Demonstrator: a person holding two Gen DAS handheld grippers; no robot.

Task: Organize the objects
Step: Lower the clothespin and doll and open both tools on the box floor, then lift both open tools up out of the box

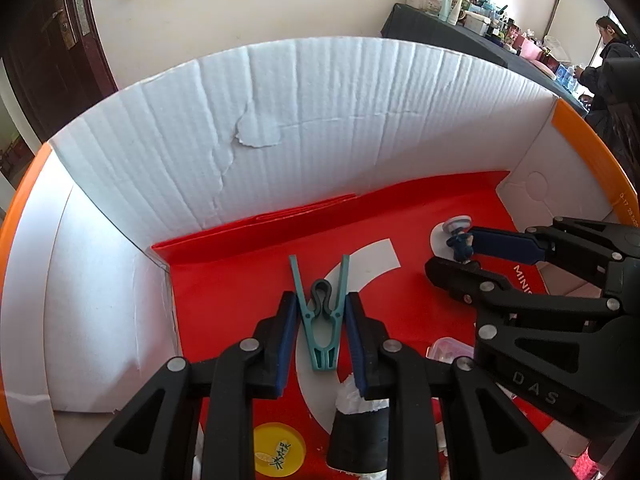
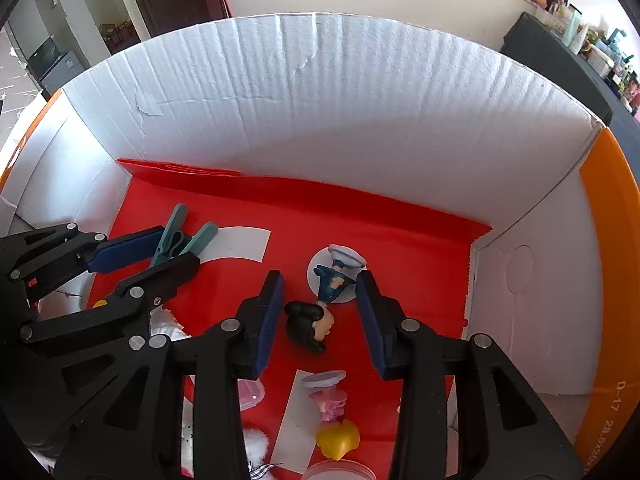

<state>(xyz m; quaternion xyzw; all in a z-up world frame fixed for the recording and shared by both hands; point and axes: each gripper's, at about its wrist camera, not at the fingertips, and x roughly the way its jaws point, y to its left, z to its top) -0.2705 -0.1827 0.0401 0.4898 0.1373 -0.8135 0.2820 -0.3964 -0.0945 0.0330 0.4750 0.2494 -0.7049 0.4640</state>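
The readable writing is sparse: "DAS" is moulded into the black body of the right gripper [image 1: 460,254] as the left wrist view catches it, the white letters "MINIS" run along the red sheet [image 1: 240,300] beside that gripper before being cut off, and the box's [image 2: 360,92] orange rim carries "D-17" and a partly legible run of figures starting "28". A yellow disc [image 1: 278,454] at the bottom of the left view bears dark characters too small to read. The left gripper [image 1: 320,312] reaches forward and down into the white corrugated box, its blue pads [image 1: 285,340] set against either side of the teal clothespin [image 1: 320,320], which lies on the red sheet with its two prongs pointing away; the jaws are drawn in close on the peg, apparently gripping it. The right gripper comes in from the right at a similar downward slant, jaws spread wide and holding nothing, straddling a dark-haired figurine in blue [image 2: 320,304] that lies on its side, head toward the camera and round white base away. Only the right view shows a second, yellow-haired pink figurine [image 2: 330,416] lying nearer the camera, and the gap on both sides of the blue one. Only the left view shows a black cylinder [image 1: 358,440] with white material at its top, under the left gripper.
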